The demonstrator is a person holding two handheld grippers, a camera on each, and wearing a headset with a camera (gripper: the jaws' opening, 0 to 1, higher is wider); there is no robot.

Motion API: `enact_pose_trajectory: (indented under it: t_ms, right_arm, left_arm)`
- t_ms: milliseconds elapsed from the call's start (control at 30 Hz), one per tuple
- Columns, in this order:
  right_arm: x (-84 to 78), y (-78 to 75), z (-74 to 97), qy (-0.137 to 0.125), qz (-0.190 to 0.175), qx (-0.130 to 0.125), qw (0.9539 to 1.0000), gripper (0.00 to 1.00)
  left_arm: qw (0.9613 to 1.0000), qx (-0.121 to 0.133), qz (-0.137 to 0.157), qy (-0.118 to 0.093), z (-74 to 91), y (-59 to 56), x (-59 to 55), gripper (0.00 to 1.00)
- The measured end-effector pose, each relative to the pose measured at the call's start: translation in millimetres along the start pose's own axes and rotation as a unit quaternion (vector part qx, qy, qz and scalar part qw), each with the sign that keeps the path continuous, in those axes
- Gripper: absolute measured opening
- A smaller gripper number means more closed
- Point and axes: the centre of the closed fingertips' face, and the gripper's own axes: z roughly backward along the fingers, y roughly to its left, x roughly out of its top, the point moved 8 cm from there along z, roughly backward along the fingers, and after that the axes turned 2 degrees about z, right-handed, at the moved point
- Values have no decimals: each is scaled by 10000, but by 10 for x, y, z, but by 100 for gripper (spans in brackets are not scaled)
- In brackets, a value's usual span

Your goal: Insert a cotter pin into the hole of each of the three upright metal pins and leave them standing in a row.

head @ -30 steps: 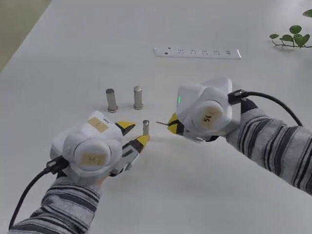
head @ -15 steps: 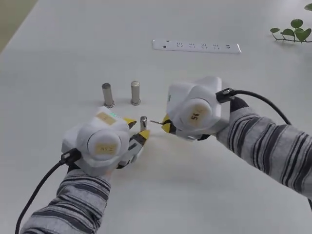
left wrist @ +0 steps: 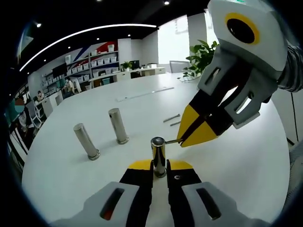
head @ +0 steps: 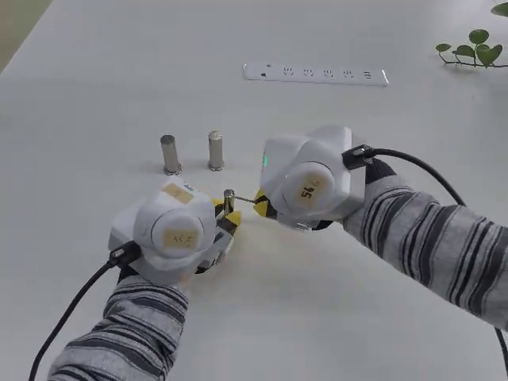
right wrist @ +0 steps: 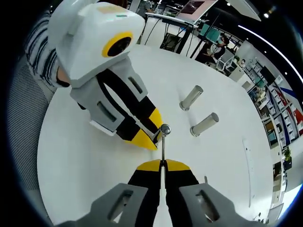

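Observation:
Three upright metal pins stand on the white table. My left gripper [head: 225, 218] [left wrist: 160, 165] is shut on the nearest metal pin [head: 228, 198] [left wrist: 158, 154] [right wrist: 164, 129], gripping its lower part. My right gripper [head: 259, 205] [right wrist: 162, 164] is shut on a thin cotter pin [head: 244, 199] [right wrist: 163, 147] [left wrist: 172, 141], whose tip touches the top of that pin from the right. The other two metal pins [head: 169, 154] [head: 215, 150] stand side by side farther back, also seen as the two pins [left wrist: 86, 141] [left wrist: 118, 126] [right wrist: 191, 97] [right wrist: 205, 124].
A white power strip [head: 315, 74] lies at the back of the table. A green plant [head: 473, 50] sits at the far right corner. Two loose cotter pins [left wrist: 173, 119] lie on the table beyond the work. Cables trail from both grippers toward me.
My left gripper has moved forward and shut on the nearest pin; it was open a second ago. My right gripper has brought the cotter pin leftward up to the pin's top.

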Motion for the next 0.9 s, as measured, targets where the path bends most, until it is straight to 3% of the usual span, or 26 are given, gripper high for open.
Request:
enact_pose_trajectory:
  t_ms: [533, 667, 900]
  right_arm:
    - [79, -5, 34, 205, 91, 18, 9997, 0]
    - [89, 5, 43, 260, 300, -5, 9992, 0]
    - [98, -8, 48, 207, 288, -30, 9994, 0]
  left_arm:
    - [9999, 126, 46, -69, -10, -6, -28, 5]
    - [9999, 114, 56, -100, -10, -6, -28, 5]
    - [9998, 141, 31, -121, -21, -10, -35, 5]
